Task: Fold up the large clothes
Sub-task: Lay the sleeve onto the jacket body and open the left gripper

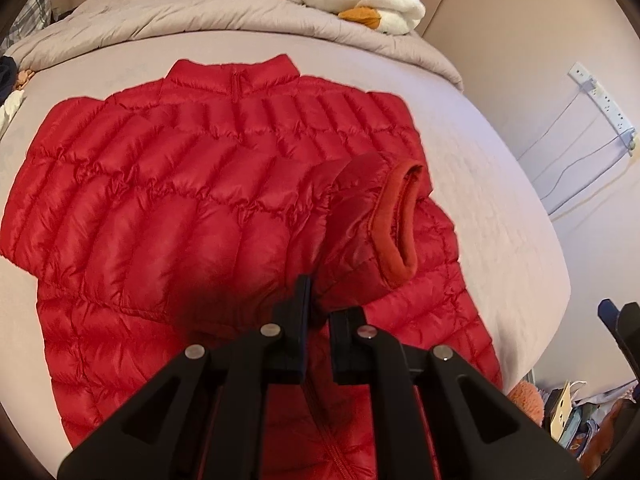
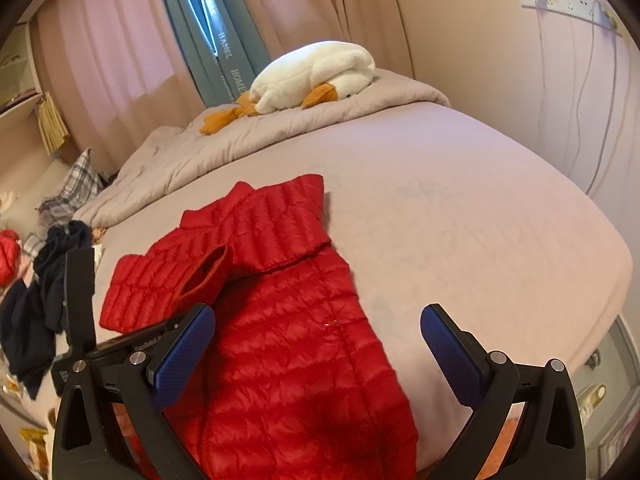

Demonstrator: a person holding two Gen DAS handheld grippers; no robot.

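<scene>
A red quilted puffer jacket [image 1: 192, 208] lies flat on the lilac bed [image 1: 492, 208], collar toward the far side. One sleeve is lifted across the jacket's front, its orange-lined cuff [image 1: 396, 220] open toward the camera. My left gripper [image 1: 318, 312] is shut on that sleeve's fabric and holds it above the jacket body. In the right wrist view the jacket [image 2: 288, 340] shows with the folded sleeve cuff [image 2: 208, 276]. My right gripper [image 2: 316, 344] is open and empty above the jacket's lower part; the left gripper [image 2: 132, 344] appears at its left.
A white plush goose [image 2: 316, 72] lies on a rumpled grey duvet [image 2: 224, 140] at the bed's far end. Dark clothes [image 2: 44, 292] and a plaid pillow [image 2: 76, 188] sit at the left side. A power strip with cables [image 2: 572, 4] hangs on the right wall.
</scene>
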